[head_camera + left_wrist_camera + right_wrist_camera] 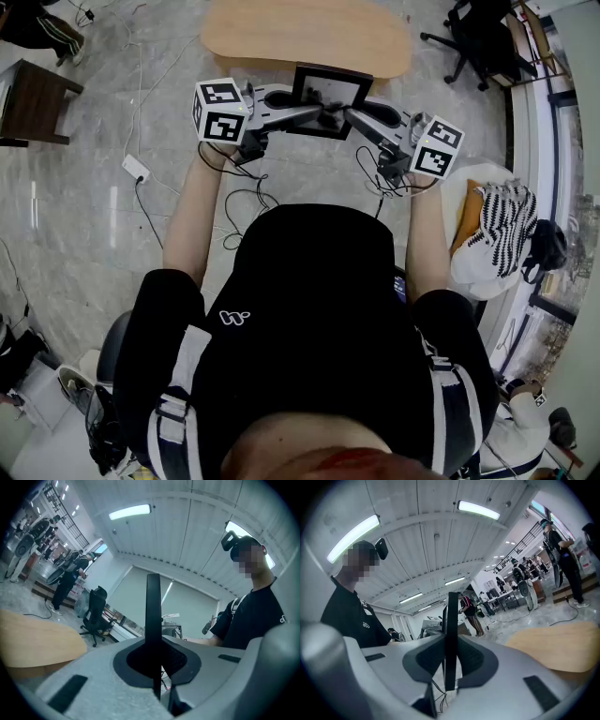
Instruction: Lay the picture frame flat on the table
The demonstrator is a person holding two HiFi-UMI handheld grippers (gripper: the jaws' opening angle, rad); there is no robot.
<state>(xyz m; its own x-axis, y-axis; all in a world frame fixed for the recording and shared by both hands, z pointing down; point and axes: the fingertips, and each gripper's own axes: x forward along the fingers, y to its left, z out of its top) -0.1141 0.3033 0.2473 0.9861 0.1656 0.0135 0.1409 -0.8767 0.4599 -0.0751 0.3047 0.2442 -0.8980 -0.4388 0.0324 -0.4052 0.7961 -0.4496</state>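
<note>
A black picture frame [328,98] hangs in the air just in front of the near edge of the light wooden table [309,37], with both grippers holding its lower edge. My left gripper [317,114] is shut on the frame from the left. From the right, my right gripper [349,116] is shut on it too. In the left gripper view the frame [153,616] shows edge-on as a thin black upright strip pinched by the left gripper [157,663]. The right gripper view shows the same thin strip [451,630] clamped in the right gripper [449,660].
A black office chair [478,42] stands at the back right. A dark wooden stool [33,98] is at the far left. A power strip [136,169] and cables lie on the tiled floor. A striped cloth on a bag [502,225] sits to my right.
</note>
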